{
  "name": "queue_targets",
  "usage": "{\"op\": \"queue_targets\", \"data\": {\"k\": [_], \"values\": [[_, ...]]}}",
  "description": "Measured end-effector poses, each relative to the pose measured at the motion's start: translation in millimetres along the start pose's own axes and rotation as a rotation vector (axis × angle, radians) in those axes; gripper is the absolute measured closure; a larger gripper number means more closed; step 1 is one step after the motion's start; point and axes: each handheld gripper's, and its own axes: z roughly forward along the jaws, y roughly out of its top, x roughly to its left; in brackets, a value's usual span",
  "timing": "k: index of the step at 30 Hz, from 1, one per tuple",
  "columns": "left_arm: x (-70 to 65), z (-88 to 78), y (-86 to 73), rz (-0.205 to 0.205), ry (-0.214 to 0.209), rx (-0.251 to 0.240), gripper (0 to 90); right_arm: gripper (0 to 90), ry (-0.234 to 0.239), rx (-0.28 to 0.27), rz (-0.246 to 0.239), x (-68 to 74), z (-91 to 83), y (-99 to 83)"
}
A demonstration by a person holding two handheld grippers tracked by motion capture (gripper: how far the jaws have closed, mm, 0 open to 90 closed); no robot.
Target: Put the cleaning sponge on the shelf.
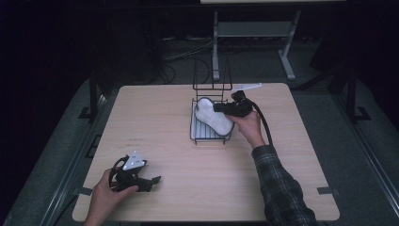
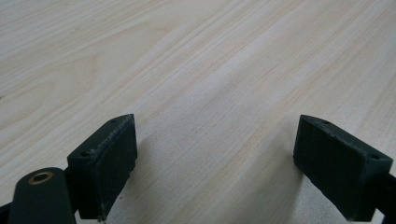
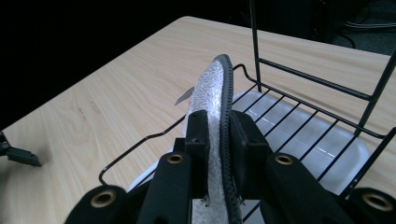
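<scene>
A white fleecy, sole-shaped pad (image 1: 211, 118) with a black stitched edge lies slanted over a black wire rack (image 1: 194, 133) at the table's far middle. My right gripper (image 1: 218, 108) comes in from the right and is shut on the pad's upper end. In the right gripper view the pad (image 3: 212, 84) stands on edge between the two pads of the right gripper (image 3: 218, 126), above the rack (image 3: 299, 74). Near the front left edge, my left gripper (image 1: 155, 180) rests low over the table. Its jaws stand wide apart, with only bare wood between them in the left gripper view (image 2: 215, 158).
A white tray (image 3: 327, 144) sits under the rack's wire floor, and the rack's tall wire back (image 1: 211, 75) rises at the far side. The light wooden table (image 1: 164, 117) ends in dark floor all round. A metal stand (image 1: 215, 42) is behind it.
</scene>
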Motion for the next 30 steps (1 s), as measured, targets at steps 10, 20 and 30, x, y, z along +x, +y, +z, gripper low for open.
{"op": "queue_targets", "data": {"k": [10, 20, 30], "values": [[0.0, 0.0, 0.0, 0.001, 0.000, 0.001, 12.8, 67.4, -0.038, 0.033, -0.016, -0.1, 3.1, -2.2], [0.0, 0.0, 0.0, 0.001, 0.000, 0.001, 12.8, 49.8, -0.083, 0.055, -0.040, -0.1, 4.5, -3.5], [0.0, 0.0, 0.0, 0.000, 0.000, 0.000, 12.8, 38.7, -0.127, 0.062, -0.057, -0.3, -2.6, -2.5]]}}
